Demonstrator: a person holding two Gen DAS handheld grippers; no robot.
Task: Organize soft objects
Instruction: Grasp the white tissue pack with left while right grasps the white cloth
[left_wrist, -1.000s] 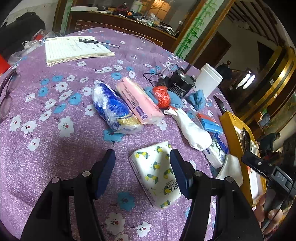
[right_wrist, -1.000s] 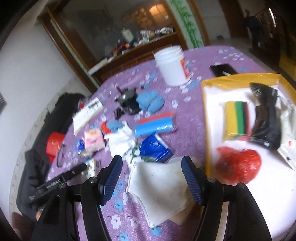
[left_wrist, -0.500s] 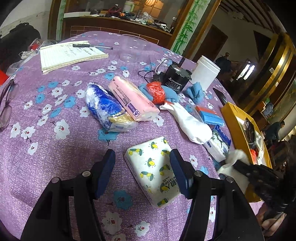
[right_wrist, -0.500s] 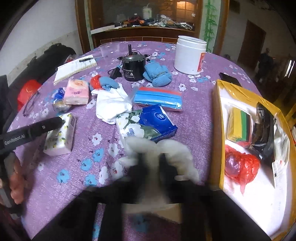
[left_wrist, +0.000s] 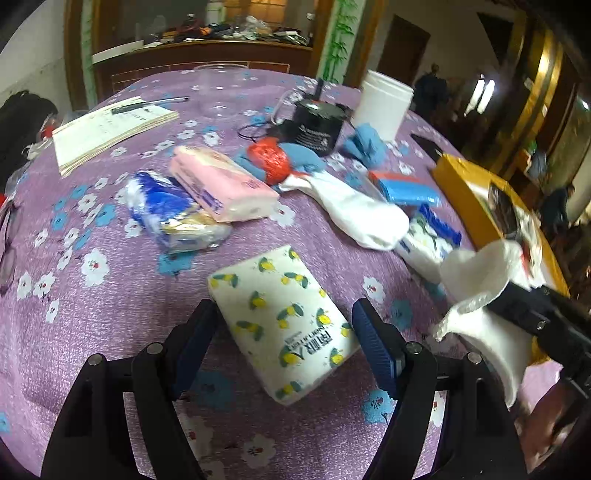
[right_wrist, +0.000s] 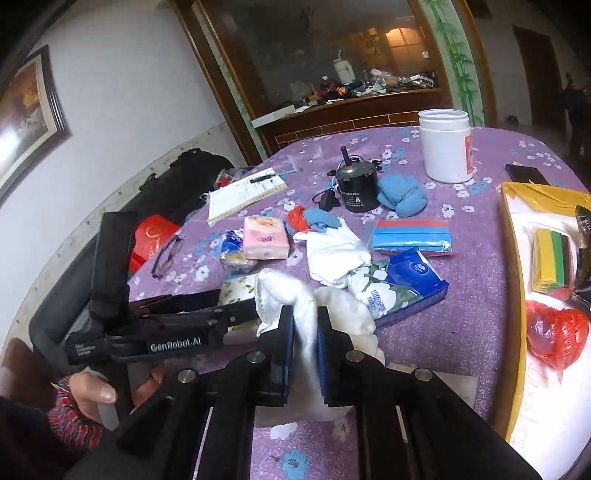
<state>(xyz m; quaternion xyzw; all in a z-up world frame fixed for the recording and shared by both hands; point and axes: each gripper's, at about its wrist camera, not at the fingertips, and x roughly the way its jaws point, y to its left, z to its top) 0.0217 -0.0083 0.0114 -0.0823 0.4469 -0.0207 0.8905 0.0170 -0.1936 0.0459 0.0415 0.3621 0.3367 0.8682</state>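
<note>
While the right tongs pinch a crumpled white cloth tight between their blue pads, the fabric bulges out at both sides and hides most of the pads' inner faces. In the left wrist view the same cloth hangs at 3 o'clock, clear of the purple flowered counter, and the right tongs' black body is cut off by the frame edge there.

The left tongs stand wide, one finger on each side of a white tissue pack printed with lemons that lies flat on the counter; whether the pads touch it cannot be told. In the right wrist view that pack is mostly hidden behind the left tongs' black body at 9 o'clock.

Beyond it, toward 12 o'clock in the left view, lie a pink tissue pack, a blue and white plastic-wrapped bundle just beside it, a white sock and a red crinkled plastic ball. A blue and white floral tissue pack sits at the right tongs' 1 o'clock, close to the cloth.

At 3 o'clock in the right view is a yellow-rimmed tray, partly cut off, holding a yellow, green and black folded stack and a red plastic bag; a dark packet at the frame edge is too cropped to identify.
</note>
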